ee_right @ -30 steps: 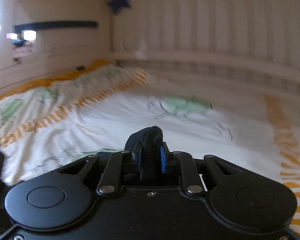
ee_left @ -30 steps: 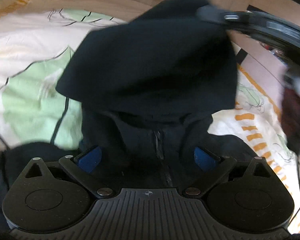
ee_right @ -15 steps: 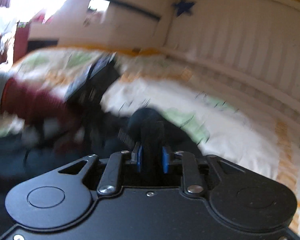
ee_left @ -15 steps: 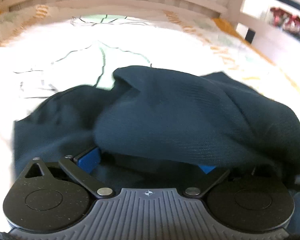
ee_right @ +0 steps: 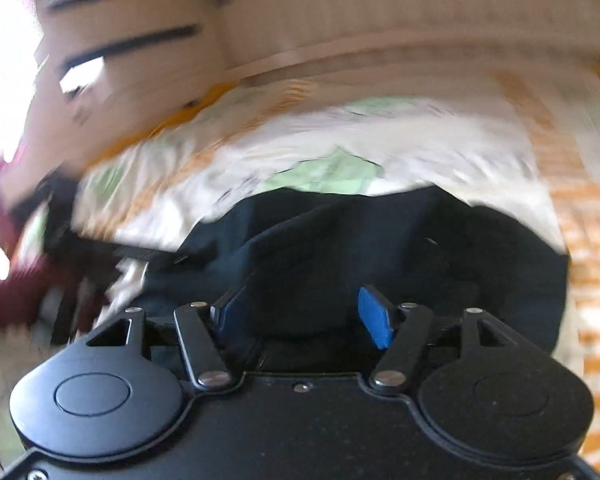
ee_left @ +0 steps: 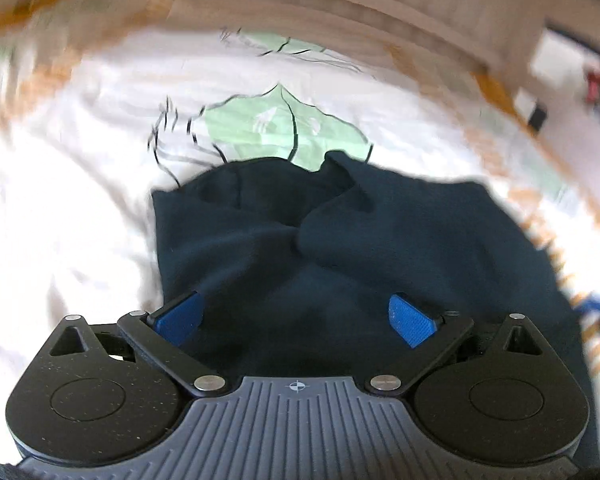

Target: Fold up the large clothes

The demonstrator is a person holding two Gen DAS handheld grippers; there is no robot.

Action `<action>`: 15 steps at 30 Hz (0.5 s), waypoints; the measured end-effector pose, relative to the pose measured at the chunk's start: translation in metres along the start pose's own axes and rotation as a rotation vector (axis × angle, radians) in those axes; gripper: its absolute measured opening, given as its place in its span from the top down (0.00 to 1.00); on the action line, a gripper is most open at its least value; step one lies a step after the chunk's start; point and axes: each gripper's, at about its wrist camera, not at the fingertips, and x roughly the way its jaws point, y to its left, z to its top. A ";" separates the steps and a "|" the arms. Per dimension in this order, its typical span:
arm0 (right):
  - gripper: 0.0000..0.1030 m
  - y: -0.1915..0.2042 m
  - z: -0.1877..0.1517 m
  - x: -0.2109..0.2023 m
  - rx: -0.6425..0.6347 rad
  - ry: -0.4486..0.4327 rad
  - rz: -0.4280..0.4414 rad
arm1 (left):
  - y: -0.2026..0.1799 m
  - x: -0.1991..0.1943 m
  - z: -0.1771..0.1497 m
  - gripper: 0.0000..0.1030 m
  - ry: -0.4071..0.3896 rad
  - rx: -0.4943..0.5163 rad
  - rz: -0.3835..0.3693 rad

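Observation:
A dark navy garment [ee_left: 340, 248] lies bunched on the bed, with a folded flap on its upper right. It also shows in the right wrist view [ee_right: 380, 248]. My left gripper [ee_left: 296, 316] is open just above the garment's near part, its blue pads [ee_left: 180, 314] wide apart and holding nothing. My right gripper [ee_right: 302, 314] is open over the garment too, with its blue pads [ee_right: 374, 316] apart. Both views are blurred by motion.
The bed sheet [ee_left: 80, 208] is white with green patches and orange stripes. A pale slatted headboard [ee_right: 420, 20] runs along the far side. The other gripper and a dark red sleeve [ee_right: 16, 276] show blurred at the left of the right wrist view.
My right gripper was shut on a fold of the garment and has opened. The garment has dropped flat onto the bed. My left gripper has stayed open and pulled back a little.

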 end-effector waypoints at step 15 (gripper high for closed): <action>0.42 -0.046 0.000 0.042 0.305 0.021 -0.039 | -0.030 0.042 0.005 0.13 0.073 -0.134 -0.156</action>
